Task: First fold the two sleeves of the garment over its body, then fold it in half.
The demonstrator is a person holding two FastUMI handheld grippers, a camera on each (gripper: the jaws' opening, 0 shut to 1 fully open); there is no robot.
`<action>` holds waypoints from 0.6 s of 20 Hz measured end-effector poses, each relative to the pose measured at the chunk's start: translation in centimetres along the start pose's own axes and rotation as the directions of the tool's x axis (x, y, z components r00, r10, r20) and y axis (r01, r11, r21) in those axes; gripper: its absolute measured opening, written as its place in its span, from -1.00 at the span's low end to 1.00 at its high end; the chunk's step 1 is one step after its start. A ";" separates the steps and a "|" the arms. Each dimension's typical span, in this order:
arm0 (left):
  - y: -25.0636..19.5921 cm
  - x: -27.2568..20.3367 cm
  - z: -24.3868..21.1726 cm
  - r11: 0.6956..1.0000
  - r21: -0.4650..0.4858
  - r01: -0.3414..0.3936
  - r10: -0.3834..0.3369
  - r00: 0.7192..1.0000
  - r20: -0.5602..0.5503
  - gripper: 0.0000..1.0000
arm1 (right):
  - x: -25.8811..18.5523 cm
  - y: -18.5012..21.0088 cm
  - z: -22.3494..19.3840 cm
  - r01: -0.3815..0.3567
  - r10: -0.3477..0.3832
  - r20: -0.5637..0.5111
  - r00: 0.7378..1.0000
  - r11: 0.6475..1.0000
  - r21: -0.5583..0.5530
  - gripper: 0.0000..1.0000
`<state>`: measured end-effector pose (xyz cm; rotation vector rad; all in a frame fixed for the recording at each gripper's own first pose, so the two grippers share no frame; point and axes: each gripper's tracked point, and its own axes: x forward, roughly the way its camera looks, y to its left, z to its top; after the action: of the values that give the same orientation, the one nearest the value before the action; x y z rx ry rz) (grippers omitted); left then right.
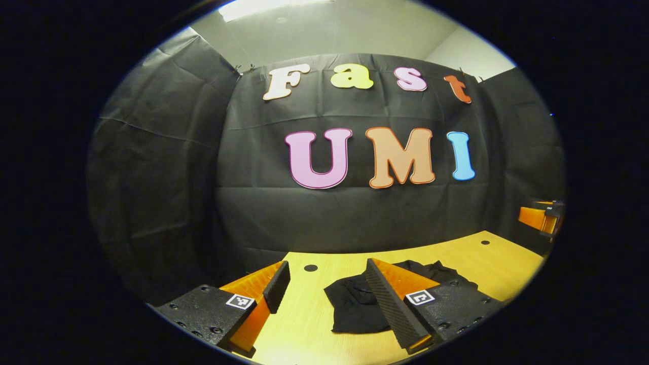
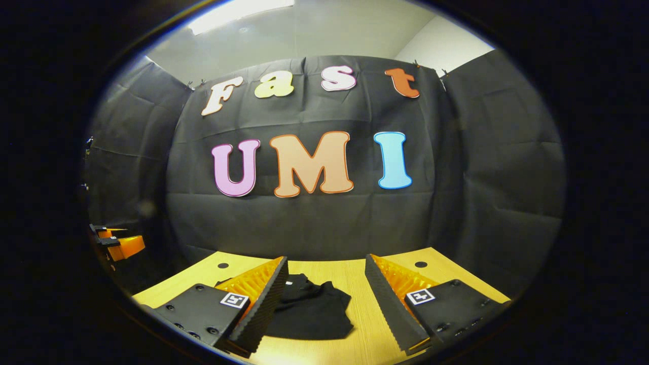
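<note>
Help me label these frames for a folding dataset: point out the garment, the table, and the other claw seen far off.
garment (image 2: 312, 309), right gripper view, middle of the dark cloth.
table (image 1: 471, 253), left gripper view, bare wooden top behind the garment.
right claw (image 1: 540, 217), left gripper view, its body at the far right edge.

**No readable wording on the tools I hold**
The only signs are small square black-and-white coded markers (image 1: 240, 301), one on each finger mount of my left gripper (image 1: 327, 268) and of my right gripper (image 2: 326, 263). They carry block patterns, with no letters or numbers I can make out.
</note>
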<state>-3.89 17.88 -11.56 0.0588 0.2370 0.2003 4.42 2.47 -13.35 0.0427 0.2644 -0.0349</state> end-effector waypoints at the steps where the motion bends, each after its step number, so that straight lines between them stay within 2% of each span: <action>1: -0.1 -1.2 0.2 1.000 0.009 0.005 -0.005 1.000 0.006 0.84 | -1.5 0.3 -0.1 -0.004 0.004 0.005 1.000 1.000 -0.005 0.86; 2: -0.2 -2.4 0.4 1.000 0.010 0.011 -0.011 1.000 0.014 0.84 | -2.7 0.4 -0.1 -0.004 0.004 0.013 1.000 1.000 -0.008 0.94; 4: -0.6 -4.3 1.0 1.000 -0.001 0.019 -0.019 0.999 0.025 0.84 | -4.8 0.8 0.0 -0.009 0.009 0.022 1.000 1.000 -0.001 0.86; 6: -0.6 -5.7 1.7 1.000 0.000 0.020 -0.020 0.999 0.044 0.85 | -6.2 1.0 0.5 -0.012 0.012 0.037 0.999 1.000 0.002 0.86; 7: -0.5 -6.2 2.3 1.000 0.004 0.022 -0.022 0.998 0.056 0.84 | -6.8 0.9 0.9 -0.011 0.011 0.048 0.999 1.000 0.000 0.93; 10: -0.6 -7.5 3.3 1.000 0.013 0.027 -0.028 0.996 0.080 0.84 | -8.2 0.9 1.8 -0.007 0.007 0.083 0.997 1.000 0.001 0.86; 11: -0.5 -7.8 3.4 1.000 0.019 0.022 -0.024 0.997 0.080 0.83 | -8.7 0.9 1.8 -0.006 0.006 0.087 0.996 1.000 0.004 0.93; 12: -0.3 -8.1 3.4 1.000 0.021 0.017 -0.019 0.997 0.080 0.84 | -9.1 0.8 1.8 -0.006 0.006 0.086 0.996 1.000 0.008 0.86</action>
<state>-10.75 15.85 -6.42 0.0842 0.1593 0.1770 -3.91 3.49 -9.22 0.0503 0.1778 -0.0319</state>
